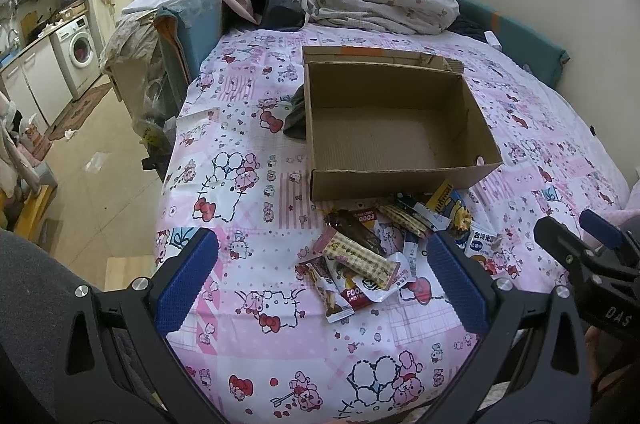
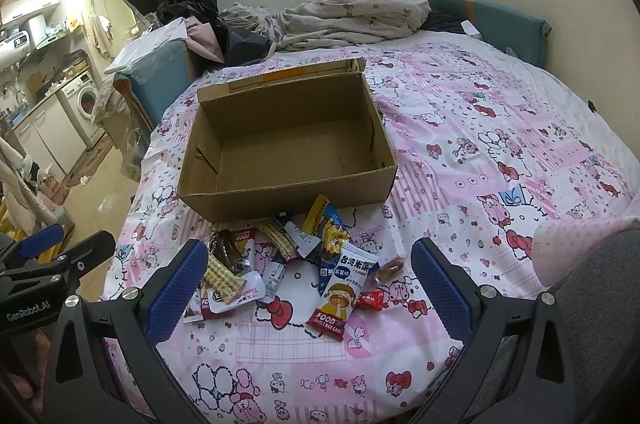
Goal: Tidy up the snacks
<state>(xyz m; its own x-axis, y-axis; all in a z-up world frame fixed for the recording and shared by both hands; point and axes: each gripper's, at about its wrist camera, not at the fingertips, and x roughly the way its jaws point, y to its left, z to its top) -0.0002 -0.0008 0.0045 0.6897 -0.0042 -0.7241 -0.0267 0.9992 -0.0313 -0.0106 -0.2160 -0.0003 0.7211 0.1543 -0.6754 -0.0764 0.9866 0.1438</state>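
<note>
Snacks (image 2: 288, 264) heaped on bed (image 2: 500, 152), 6 o'clock of empty box (image 2: 280, 192): short carry. Both hand-held grippers, left (image 1: 320, 280) and right (image 2: 304, 284), wide open, holding nothing.

An open cardboard box (image 2: 286, 152) sits upright on the pink cartoon-print sheet, brown, empty, its flaps folded back at the far side; just in front of its near wall lies a loose heap of snack packets (image 2: 288, 264), some overlapping; a yellow-and-blue packet (image 2: 326, 220) leans against that near wall; a white rice-cake packet (image 2: 340, 294) with a red foot lies flat, nearest of the heap on the right; a checked yellow wafer bar (image 2: 222, 278) lies to its left across other wrappers; a small red sweet (image 2: 370, 300) rests just beside the rice-cake packet, farther from the box.
</note>
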